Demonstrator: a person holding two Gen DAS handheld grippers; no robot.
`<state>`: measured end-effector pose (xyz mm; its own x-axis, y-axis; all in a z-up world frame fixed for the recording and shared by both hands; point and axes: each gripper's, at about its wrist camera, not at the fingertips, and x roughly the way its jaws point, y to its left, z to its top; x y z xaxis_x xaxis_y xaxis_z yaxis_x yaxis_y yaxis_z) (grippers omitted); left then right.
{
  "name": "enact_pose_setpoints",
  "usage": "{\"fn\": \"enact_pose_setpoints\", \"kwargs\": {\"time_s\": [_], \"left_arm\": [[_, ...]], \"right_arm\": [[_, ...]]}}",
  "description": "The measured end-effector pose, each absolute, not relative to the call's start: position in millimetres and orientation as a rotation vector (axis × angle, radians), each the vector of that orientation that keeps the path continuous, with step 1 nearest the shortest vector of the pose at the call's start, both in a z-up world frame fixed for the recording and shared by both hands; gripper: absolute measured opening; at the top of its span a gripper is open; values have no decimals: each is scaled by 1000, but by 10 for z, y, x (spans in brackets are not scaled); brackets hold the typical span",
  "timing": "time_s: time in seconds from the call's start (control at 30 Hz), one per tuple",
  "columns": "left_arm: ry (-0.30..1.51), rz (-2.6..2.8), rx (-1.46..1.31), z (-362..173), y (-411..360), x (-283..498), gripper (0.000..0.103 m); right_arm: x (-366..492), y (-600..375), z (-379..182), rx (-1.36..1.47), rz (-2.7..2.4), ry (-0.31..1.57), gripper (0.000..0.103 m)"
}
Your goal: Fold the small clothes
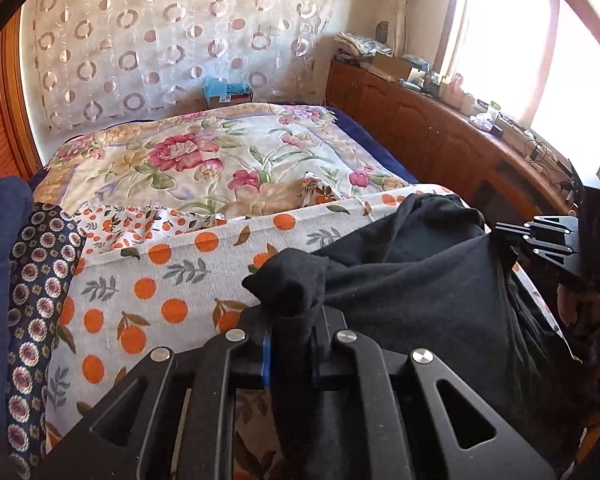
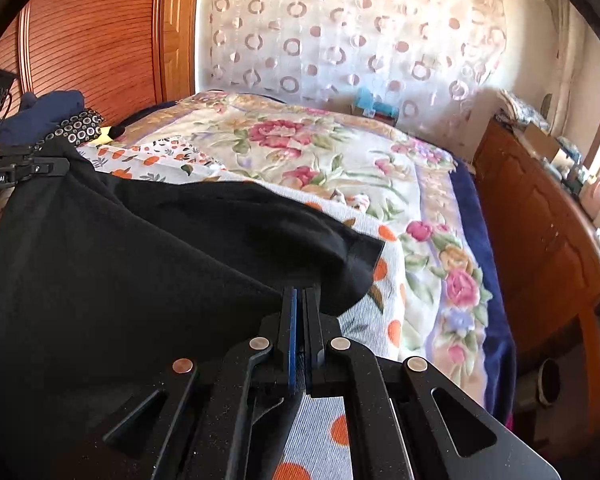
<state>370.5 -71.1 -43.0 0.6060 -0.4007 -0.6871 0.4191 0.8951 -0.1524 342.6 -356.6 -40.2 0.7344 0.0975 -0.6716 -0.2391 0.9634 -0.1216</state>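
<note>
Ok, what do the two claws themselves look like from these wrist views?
Both are matte black linkage frames with silver round pivot pins and triangular cutouts. The left claw and right claw have blue pad strips on the fingers. White lettering marks the left claw's side.

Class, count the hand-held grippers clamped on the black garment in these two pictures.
2: the left hand-held gripper pinches one bunched corner of the black garment; the right hand-held gripper clamps its opposite edge.

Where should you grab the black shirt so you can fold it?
By its near corners, as both grippers do now. The left gripper pinches a bunched corner of the black garment; the right gripper clamps the hem near the sleeve. Coming from the near side of the bed works, since the cloth then hangs stretched between them.
</note>
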Motion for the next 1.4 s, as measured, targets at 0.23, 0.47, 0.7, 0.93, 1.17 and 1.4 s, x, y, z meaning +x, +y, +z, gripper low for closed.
{"fn": "enact_pose_setpoints", "kwargs": {"time_s": [0.23,0.47,0.7,0.93,1.17,1.4], "left_arm": [[732,-516,65,-200,-638,3362,72],[690,-533,102,-116,-697,2855,78],[781,-597,113,-295,-994,2492,78],[859,-619,165,-592,-1283,2144,78],[913,-630,194,-799,-1423,1954,78],[868,-589,221,-843,-1435,1840,80]], "right_arm": [[3118,-3643,-87,-179,183,656,5],[2431,-3624,93,-161,198,601,16],[1803,-3524,65,-95,271,598,43],[1390,-3401,-227,-87,278,644,54],[1252,-3289,-413,-56,230,694,54],[1004,-3362,-356,-40,194,697,54]]}}
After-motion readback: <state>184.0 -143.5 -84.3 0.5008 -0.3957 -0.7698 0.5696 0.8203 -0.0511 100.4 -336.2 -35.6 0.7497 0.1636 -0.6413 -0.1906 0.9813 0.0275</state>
